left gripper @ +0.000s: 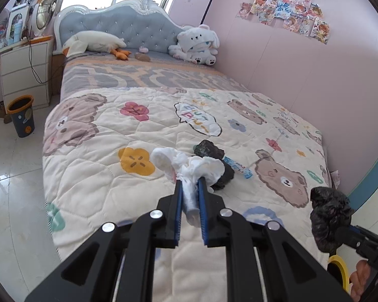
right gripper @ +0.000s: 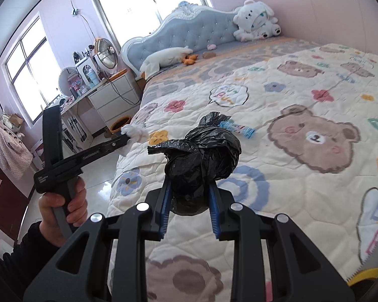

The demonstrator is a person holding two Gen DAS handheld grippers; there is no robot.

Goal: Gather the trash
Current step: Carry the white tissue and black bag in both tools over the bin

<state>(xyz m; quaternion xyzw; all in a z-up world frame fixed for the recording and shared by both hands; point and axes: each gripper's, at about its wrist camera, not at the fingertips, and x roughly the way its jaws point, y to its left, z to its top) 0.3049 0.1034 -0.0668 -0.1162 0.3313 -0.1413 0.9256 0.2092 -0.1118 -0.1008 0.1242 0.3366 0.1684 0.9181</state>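
White tissue: a crumpled wad (left gripper: 189, 168) pinched between the blue pads of the left gripper (left gripper: 190, 188), jaws pressed tight on it, held above the near part of the quilt
Black plastic: a scrunched bag (right gripper: 201, 161) clamped in the right gripper (right gripper: 189, 191), jaws closed against its sides, raised over the near edge of the bed
Left hand: (right gripper: 63, 206) wrapped round the left tool's handle, dark sleeve below it
Still on the quilt: another black bag (left gripper: 209, 149) and a blue wrapper (left gripper: 237, 167) lying just beyond the tissue
Quilt: cream, with bears and flowers (left gripper: 100, 176)
Bin: dark, orange rim (left gripper: 21, 118), on the floor at the far left beside white drawers (left gripper: 25, 73)
Far end: plush goose (left gripper: 93, 42) and white plush bear (left gripper: 196, 44) against the blue headboard
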